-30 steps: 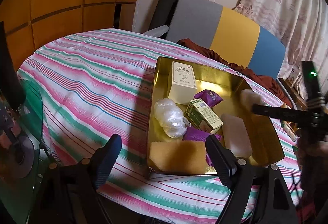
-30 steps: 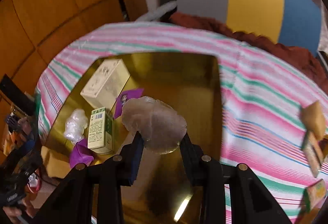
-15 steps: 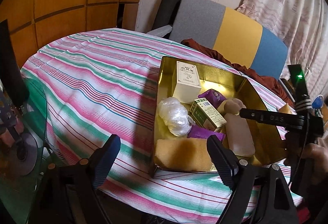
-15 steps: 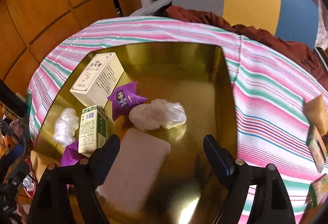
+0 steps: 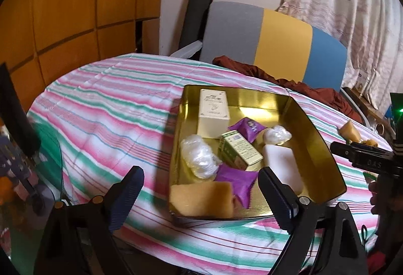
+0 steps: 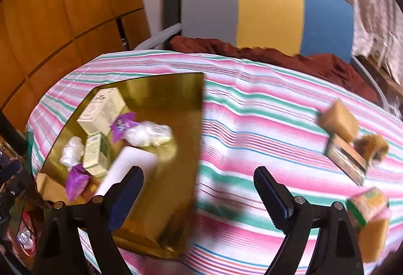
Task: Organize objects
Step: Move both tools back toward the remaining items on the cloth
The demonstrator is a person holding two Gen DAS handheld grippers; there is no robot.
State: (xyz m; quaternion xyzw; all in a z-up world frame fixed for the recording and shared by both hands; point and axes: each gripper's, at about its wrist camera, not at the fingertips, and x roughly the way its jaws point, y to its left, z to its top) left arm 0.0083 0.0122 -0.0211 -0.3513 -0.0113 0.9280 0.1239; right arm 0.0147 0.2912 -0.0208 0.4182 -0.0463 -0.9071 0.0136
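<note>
We see a gold tray [image 5: 320, 149] on the striped table [image 5: 113, 119]. At its far left corner stands a cream box [image 5: 212, 114]; along the left wall lies a clear bag [image 5: 200, 160], and at the near left corner a tan sponge [image 5: 201, 198]. Mid-tray sit a green box [image 5: 239, 150], two purple packets [image 5: 248, 127], a white block [image 5: 282, 166] and a wrapped lump [image 6: 148, 135]. Both jaw pairs have just been opening. The left gripper [image 5: 199, 197] is spread wide over the tray's near edge, nothing between its fingers. The right gripper [image 6: 199, 194] is likewise spread and empty at the tray's right edge. Near the table's right edge lie more items [image 6: 347, 146], blurred.
</note>
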